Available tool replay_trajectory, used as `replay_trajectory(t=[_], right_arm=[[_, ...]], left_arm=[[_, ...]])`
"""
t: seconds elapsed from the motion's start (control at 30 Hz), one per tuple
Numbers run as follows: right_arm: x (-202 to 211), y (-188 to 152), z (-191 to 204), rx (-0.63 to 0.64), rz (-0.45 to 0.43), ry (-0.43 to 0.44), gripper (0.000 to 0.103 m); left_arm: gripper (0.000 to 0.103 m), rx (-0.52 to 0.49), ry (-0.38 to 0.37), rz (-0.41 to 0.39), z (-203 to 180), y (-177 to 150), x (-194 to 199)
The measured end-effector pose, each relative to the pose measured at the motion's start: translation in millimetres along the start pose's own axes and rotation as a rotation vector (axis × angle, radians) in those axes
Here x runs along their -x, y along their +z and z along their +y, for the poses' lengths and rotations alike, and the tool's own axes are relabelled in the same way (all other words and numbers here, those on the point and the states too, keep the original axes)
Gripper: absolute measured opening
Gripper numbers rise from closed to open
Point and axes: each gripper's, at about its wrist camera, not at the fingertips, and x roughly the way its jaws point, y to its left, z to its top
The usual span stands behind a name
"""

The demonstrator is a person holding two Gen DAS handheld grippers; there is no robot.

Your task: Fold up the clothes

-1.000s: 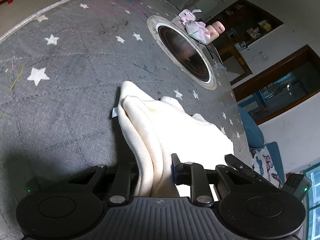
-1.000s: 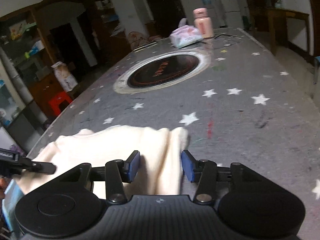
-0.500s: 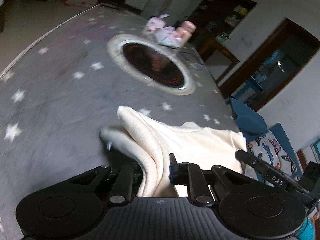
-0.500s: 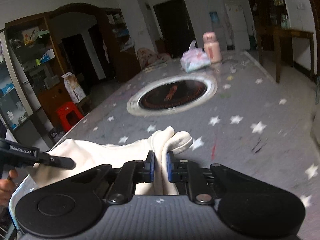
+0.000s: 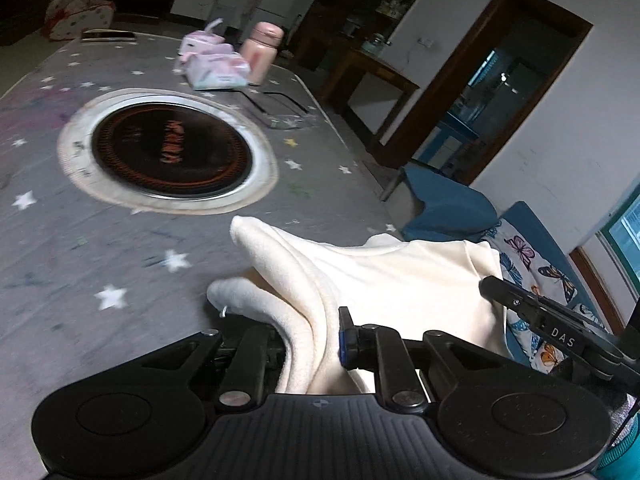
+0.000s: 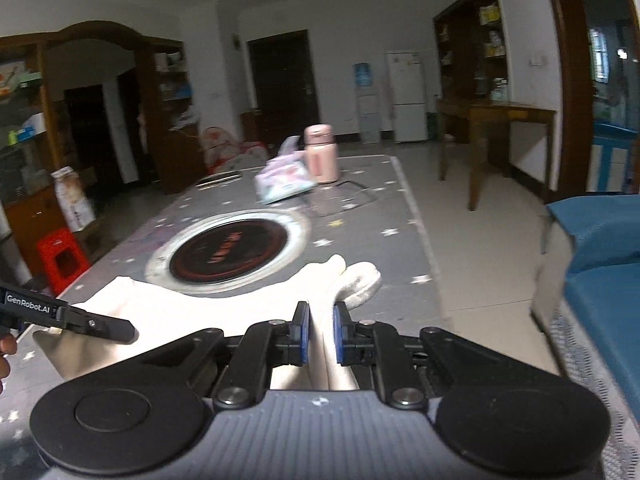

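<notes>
We have the cream soft knit garment (image 5: 400,280) lifted above the grey star-printed table cover (image 5: 80,248), stretched between both tools. Left gripper (image 5: 312,340) is clamped on one bunched edge, right gripper (image 6: 319,334) on the other. Round black inset burner (image 6: 228,250) lies beyond.
</notes>
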Motion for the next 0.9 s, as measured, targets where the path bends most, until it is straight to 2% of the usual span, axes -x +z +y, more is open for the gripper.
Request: replay_trajectory(t=[0.2, 0.47, 0.63, 0.73, 0.77, 0.9], right_arm=[[-19.7, -2.7, -27.0, -0.031, 0.023, -0.056, 0.011], [-42.8, -27.5, -43.4, -0.044, 0.098, -0.100, 0.011], [-51.2, -37.9, -54.8, -0.060, 0.128, -0.136, 0.011], [-50.9, -39.7, -59.3, -0.060, 0.131, -0.157, 0.011], [-50.3, -39.1, -58.6, -0.056, 0.128, -0.153, 0.011], [-50.8, -35.2, -53.3, -0.042, 0.120, -0.126, 0.012]], left_arm=[[0.016, -0.021, 0.007, 0.041, -10.6, 0.0, -33.2], [0.016, -0.052, 0.038, 0.097, -7.8, -11.9, -57.8], [0.025, -0.054, 0.074, 0.122, 2.2, -16.7, -63.8], [0.034, -0.076, 0.092, 0.115, 3.6, -16.6, -61.9], [0.042, -0.085, 0.103, 0.109, 3.8, -16.2, -60.3], [0.048, -0.111, 0.137, 0.093, 7.8, -14.3, -55.1]])
